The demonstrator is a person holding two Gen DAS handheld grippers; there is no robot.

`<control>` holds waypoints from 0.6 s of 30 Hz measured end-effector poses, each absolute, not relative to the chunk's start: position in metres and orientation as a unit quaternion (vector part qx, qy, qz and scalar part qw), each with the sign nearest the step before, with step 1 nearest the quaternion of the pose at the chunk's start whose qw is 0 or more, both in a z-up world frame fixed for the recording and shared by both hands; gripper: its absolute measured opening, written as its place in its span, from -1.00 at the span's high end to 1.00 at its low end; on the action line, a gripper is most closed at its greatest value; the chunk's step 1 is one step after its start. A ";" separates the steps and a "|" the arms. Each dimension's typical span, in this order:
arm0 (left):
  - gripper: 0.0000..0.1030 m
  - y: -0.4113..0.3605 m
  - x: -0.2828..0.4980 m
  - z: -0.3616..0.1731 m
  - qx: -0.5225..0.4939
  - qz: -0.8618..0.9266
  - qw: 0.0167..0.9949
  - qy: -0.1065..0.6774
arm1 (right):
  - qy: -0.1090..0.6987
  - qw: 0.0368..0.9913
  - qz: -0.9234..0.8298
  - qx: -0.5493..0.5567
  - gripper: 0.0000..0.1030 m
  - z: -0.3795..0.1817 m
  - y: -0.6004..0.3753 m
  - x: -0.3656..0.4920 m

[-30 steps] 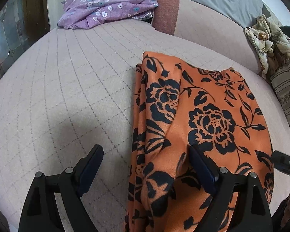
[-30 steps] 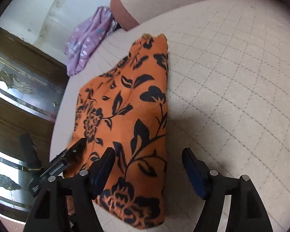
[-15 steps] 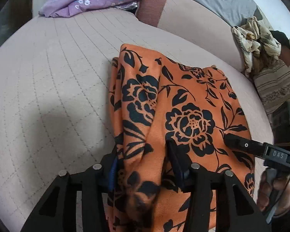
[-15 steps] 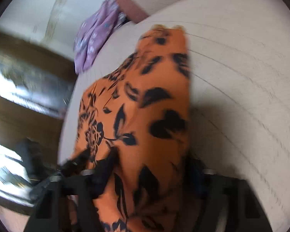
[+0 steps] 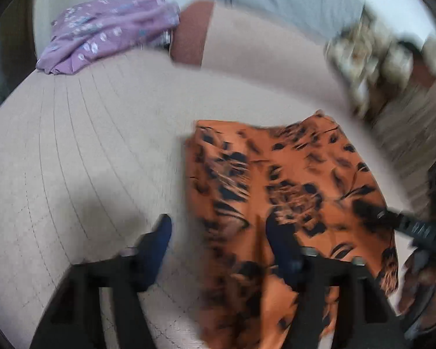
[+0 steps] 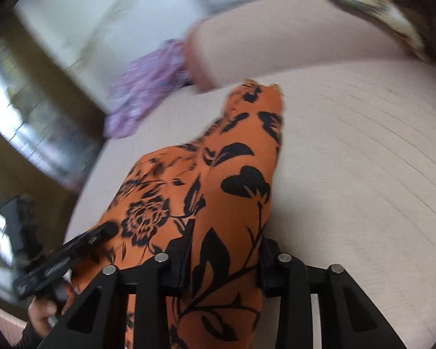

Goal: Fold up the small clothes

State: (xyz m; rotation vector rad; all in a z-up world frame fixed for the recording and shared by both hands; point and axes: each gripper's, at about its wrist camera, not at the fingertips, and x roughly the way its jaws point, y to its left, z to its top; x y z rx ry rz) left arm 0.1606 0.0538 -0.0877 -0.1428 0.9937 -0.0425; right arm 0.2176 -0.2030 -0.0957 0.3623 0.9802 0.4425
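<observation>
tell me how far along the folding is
Done: the orange garment already looks folded lengthwise on the cushion. In hand: the right claw has just closed on its near end; the left claw just opened, cloth edge between its fingers. Left: probably a cross fold, then perhaps the purple garment.

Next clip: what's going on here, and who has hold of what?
A person with a gripper in each hand is folding an orange flowered garment on a quilted beige cushion. The right gripper is clamped on the near end of a bunched fold. The left gripper, its jaws just opening wider, straddles the garment's left edge without pinching it. A purple garment lies at the back.
</observation>
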 end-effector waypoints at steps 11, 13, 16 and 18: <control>-0.38 0.049 0.116 -0.092 -0.025 -0.007 0.882 0.471 | 0.403 0.862 0.225 0.209 -0.42 -0.071 -0.234 0.179; -0.40 0.045 0.125 -0.117 -0.002 0.009 0.862 0.507 | 0.402 0.847 0.272 0.216 -0.62 -0.070 -0.212 0.188; -0.44 0.048 0.121 -0.108 -0.028 0.016 0.863 0.504 | 0.509 0.794 0.254 0.214 -0.80 -0.129 -0.194 0.216; -0.47 0.047 0.114 -0.091 -0.016 0.023 0.873 0.487 | 0.487 0.811 0.239 0.219 -0.79 -0.125 -0.195 0.211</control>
